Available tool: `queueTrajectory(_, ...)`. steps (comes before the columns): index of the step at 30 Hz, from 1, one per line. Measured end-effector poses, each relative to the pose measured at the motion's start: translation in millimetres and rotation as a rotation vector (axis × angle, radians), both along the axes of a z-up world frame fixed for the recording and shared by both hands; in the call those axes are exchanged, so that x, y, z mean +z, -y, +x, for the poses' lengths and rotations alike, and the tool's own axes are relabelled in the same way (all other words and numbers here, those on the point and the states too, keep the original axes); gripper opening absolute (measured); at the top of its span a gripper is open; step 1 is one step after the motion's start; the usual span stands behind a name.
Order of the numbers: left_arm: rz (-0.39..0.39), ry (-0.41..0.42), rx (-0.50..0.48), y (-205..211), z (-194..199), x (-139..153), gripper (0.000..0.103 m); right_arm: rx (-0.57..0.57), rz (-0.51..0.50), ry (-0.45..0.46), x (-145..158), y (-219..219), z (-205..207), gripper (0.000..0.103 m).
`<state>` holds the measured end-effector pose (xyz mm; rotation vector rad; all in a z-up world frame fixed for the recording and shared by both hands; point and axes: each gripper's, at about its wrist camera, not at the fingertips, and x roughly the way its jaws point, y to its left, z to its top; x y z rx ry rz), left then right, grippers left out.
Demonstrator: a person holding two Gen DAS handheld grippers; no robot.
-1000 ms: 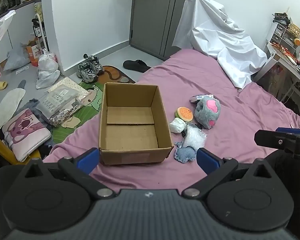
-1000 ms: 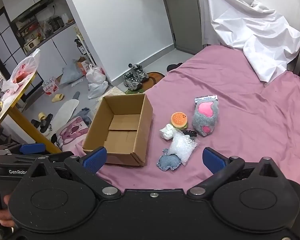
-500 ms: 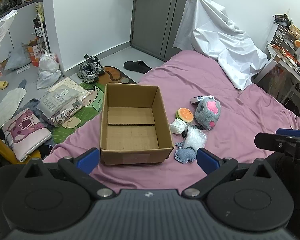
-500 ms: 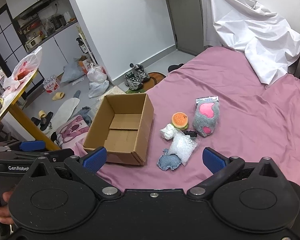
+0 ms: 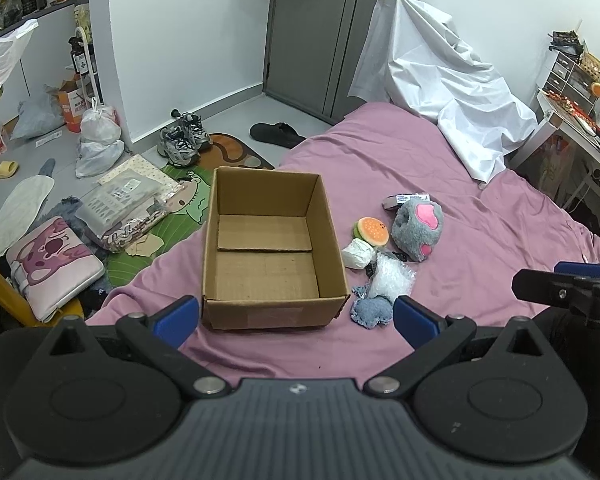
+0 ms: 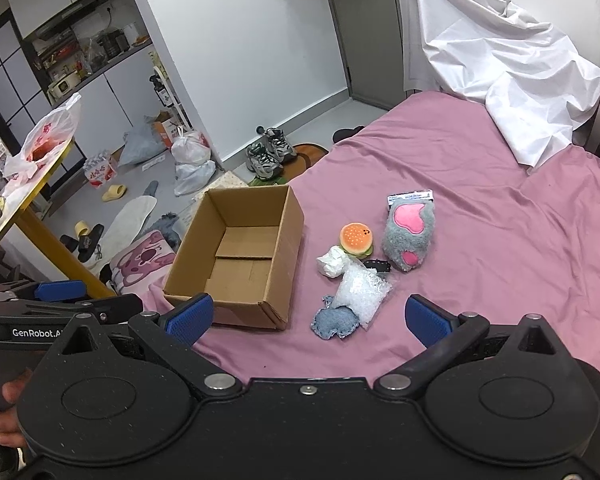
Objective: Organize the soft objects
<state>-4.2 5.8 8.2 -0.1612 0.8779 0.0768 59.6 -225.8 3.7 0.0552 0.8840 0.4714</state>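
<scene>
An open, empty cardboard box (image 5: 268, 256) (image 6: 240, 256) sits on the pink bed sheet (image 5: 480, 248). Right of it lies a cluster of soft things: a grey plush paw with pink pads (image 5: 418, 226) (image 6: 409, 232), a burger toy (image 5: 372, 232) (image 6: 356, 239), a white crumpled wad (image 5: 357, 253) (image 6: 332, 266), a clear plastic bag (image 5: 392, 280) (image 6: 362, 294) and a blue denim piece (image 5: 371, 311) (image 6: 335, 322). My left gripper (image 5: 296, 316) is open and empty, in front of the box. My right gripper (image 6: 306, 316) is open and empty, in front of the cluster.
A white sheet (image 5: 440, 80) drapes over something at the bed's far end. The floor left of the bed holds sneakers (image 5: 184, 140), a slipper (image 5: 276, 134), bags and a pink pouch (image 5: 52, 260). A desk (image 5: 580, 128) stands at the right. A yellow table (image 6: 24, 184) stands at the left.
Both grippers have shifted only slightly; the views drift a little. Nothing was taken hold of or moved on the bed.
</scene>
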Motion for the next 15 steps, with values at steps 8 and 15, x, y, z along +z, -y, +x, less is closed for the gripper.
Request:
queueTrajectory(8, 0.002, 0.000, -0.001, 1.0, -0.2, -0.7, 0.103, -0.001, -0.003, -0.001, -0.5, 0.2, 0.0, 0.103)
queueTrajectory(15, 0.003, 0.000, -0.001, 1.0, -0.4, -0.9, 0.103, -0.003, -0.002, -0.001, -0.1, 0.7, 0.3, 0.103)
